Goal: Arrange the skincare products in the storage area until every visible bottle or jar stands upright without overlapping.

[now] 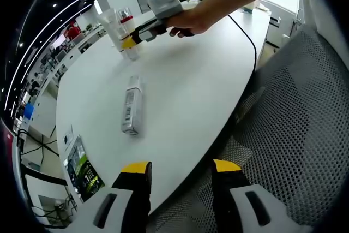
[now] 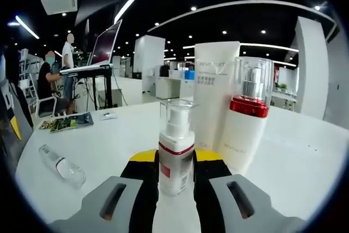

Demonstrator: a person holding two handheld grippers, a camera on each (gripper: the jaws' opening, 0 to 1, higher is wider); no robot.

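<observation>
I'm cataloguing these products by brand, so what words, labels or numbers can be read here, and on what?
None can be read with certainty.
White box: print near its top, too blurred.
Red-collared bottle: faint line low on its front, too small.
Small pump bottle between the right gripper fingers: red label, no legible text.
Lying tube: dark print, too small.

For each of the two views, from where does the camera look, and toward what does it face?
Left gripper view: rides on the left gripper, whose open jaws hang over the white table's near edge; it faces across the table to a lying tube and the person's hand holding the right gripper.
Right gripper view: rides on the right gripper, low at the table, jaws closed on a small pump bottle; behind stand a red-collared bottle and white box.
Shared: the table, the standing bottles, the lying tube.
</observation>
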